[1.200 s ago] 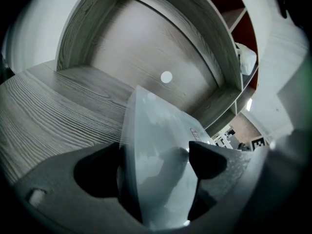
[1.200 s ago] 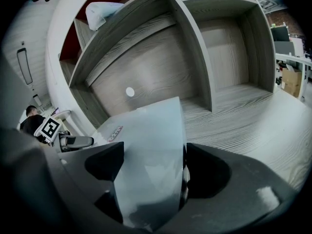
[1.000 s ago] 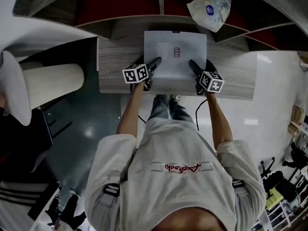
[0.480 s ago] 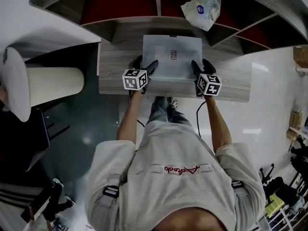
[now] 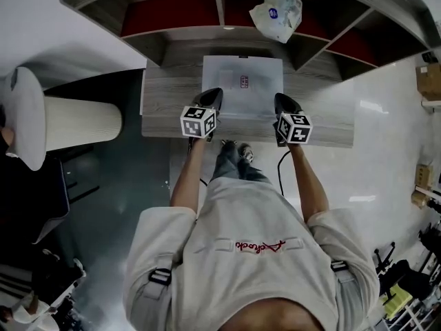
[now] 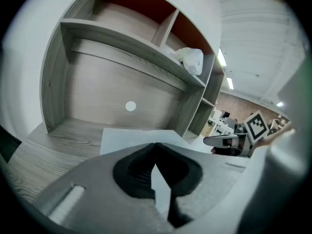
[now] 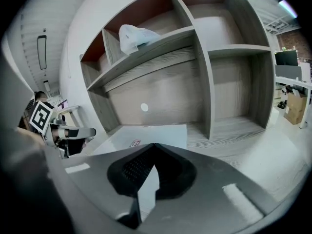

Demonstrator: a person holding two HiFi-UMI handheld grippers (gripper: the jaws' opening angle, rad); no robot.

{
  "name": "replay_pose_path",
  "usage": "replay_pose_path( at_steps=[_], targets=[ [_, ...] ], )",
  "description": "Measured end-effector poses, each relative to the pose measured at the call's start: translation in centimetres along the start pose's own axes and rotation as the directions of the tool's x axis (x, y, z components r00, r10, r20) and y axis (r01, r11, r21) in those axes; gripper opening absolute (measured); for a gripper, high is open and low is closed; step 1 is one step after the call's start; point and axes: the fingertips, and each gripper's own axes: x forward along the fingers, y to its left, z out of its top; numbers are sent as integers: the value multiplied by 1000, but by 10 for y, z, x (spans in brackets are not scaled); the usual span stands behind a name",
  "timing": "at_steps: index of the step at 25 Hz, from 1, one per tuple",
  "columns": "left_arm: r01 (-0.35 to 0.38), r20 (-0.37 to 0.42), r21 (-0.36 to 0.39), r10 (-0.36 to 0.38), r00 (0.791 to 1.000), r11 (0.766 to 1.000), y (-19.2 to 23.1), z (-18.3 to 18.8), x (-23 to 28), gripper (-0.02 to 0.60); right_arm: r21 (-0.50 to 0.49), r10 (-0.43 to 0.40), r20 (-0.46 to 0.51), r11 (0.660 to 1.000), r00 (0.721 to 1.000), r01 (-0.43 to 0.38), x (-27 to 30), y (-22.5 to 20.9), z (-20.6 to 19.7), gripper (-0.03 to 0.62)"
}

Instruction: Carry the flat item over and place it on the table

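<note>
Listing by view, pick-up stage of a carry-and-place job

Head view: flat item (image 5: 227, 81), white, with a small red label (image 5: 244, 81) near its middle, lying over the wooden ledge (image 5: 165, 105) of a shelf unit in front of the person. Left gripper (image 5: 212, 96) at its left edge and right gripper (image 5: 284, 102) at its right edge, both at the near end. White bag (image 5: 275, 9) on the shelf above, well apart from the item. Pale cylinder (image 5: 79, 123) off to the left, not involved

Left gripper view: jaws have just been closing and meet at the tips, with a thin white strip of the flat item pinched between them. Rest of the item runs forward over the ledge toward the back panel. Right gripper visible across the item

Right gripper view: jaws likewise have just been closing and are clamped on the item's opposite edge; a white strip shows in the gap below the tips. Label visible on the item's top face

Status: grip taken on both sides, done. Lift seems begun, as the near end looks raised off the ledge; whether the far end is clear cannot be told. Remaining: carry across, set down flat on the table, let go. No destination table identifiable in these views
</note>
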Motion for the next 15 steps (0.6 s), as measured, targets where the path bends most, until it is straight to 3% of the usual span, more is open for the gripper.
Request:
replay_pose_path(
  at_steps=[5,8,15],
  targets=[
    [28,31,52,-30,999,998,-31,14,-7,0,-32,16,45,999,999,-14,-19,8,13,5],
    [34,48,121,-40,998,992,-51,26,-13,0,-52,38,112,998,993,-32,-36,18,32,5],
    [40,160,180,-69,985,983,-94,73,-36,0,-153,95,267,987,959,-55,-82,49,89,5]
  ],
)
